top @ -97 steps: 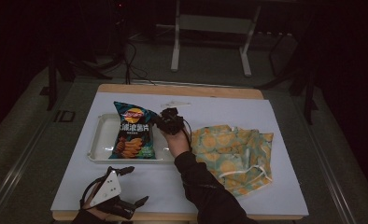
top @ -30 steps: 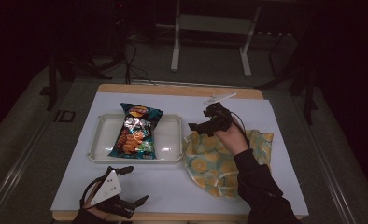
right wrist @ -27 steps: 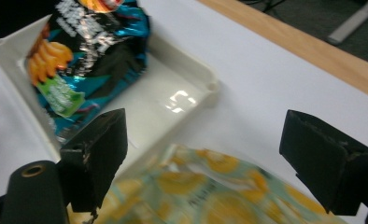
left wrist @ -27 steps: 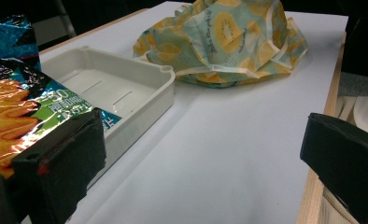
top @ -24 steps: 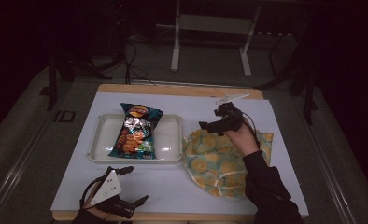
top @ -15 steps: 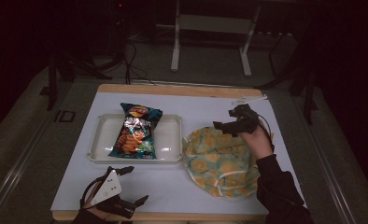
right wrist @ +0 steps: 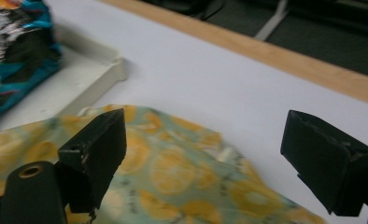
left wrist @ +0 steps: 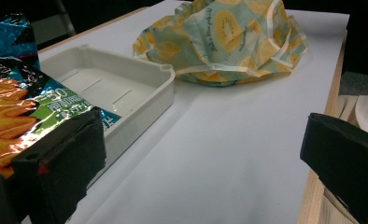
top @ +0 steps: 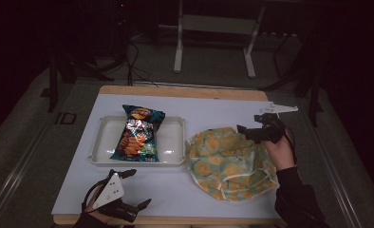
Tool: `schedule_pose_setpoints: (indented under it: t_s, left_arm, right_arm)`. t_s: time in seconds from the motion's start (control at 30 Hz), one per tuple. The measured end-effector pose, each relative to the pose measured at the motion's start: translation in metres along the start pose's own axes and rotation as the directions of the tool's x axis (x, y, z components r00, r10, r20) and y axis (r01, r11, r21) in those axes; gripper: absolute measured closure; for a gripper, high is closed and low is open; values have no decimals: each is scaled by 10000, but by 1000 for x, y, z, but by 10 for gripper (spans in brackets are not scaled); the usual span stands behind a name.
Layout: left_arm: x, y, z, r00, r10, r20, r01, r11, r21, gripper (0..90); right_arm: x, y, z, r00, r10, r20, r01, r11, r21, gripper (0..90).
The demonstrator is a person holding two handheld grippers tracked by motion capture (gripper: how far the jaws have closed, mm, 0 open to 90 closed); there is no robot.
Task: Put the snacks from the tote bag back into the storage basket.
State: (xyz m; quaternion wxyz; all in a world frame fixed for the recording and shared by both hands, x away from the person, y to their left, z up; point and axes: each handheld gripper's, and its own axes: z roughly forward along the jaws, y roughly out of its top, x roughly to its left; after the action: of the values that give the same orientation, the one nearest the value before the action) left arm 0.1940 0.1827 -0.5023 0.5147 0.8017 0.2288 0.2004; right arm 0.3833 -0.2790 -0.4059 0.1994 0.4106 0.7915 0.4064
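Left gripper (top: pixel 128 190), near table edge: jaws wide apart, holding nothing, well apart from the cloth; tray (top: pixel 173 142) with chip bag (top: pixel 137 135) lies just beyond it, at mid-table left. Cloth (top: pixel 228 164), crumpled lemon-print, mid-table right, just beside the tray's right wall; its long axis runs roughly from tray side toward the near right. Right gripper (top: pixel 258 128), the nearer one: jaws well open and empty over the cloth's far right edge, cloth lying directly below and toward the person; contact cannot be told.

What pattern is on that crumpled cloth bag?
Yellow-orange citrus slices on pale green cloth bag, with cream trim; clearest in the left gripper view.
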Motion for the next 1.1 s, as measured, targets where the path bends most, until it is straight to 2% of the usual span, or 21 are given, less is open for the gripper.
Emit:
schedule_pose_setpoints:
  t_s: [0.23, 0.37, 0.5, 0.67, 0.8, 0.97, 1.1]
  left_arm:
    - [0, 0, 0, 10000, 8, -4, -8, 10000, 0, 8]
    - [0, 0, 0, 10000, 4, -8, -4, 10000, 31, 7]
    - [0, 0, 1, 10000, 8, -13, -8, 10000, 49, 7]
    - [0, 0, 1, 10000, 10, -7, -10, 10000, 67, 7]
    - [0, 0, 1, 10000, 6, 1, -6, 10000, 71, 7]
    - [-1, 0, 1, 10000, 10, 10, -10, 10000, 70, 7]
    - [0, 0, 1, 10000, 7, -11, -7, 10000, 64, 7]
  right_arm:
    - [-17, -17, -22, 9961, 481, 741, -420, 9957, -824, 143]
    - [-26, -29, -31, 9917, 689, 1082, -595, 9943, -881, 143]
    - [-31, -40, -40, 9883, 970, 1179, -837, 9901, -1129, 144]
    - [-31, -54, -47, 9839, 1185, 1341, -1008, 9861, -1318, 143]
    - [-28, -73, -53, 9803, 1265, 1516, -1047, 9840, -1439, 143]
    - [-28, -93, -62, 9760, 1569, 1512, -1267, 9732, -1920, 134]
    - [-24, -106, -64, 9732, 1576, 1674, -1248, 9736, -1910, 130]
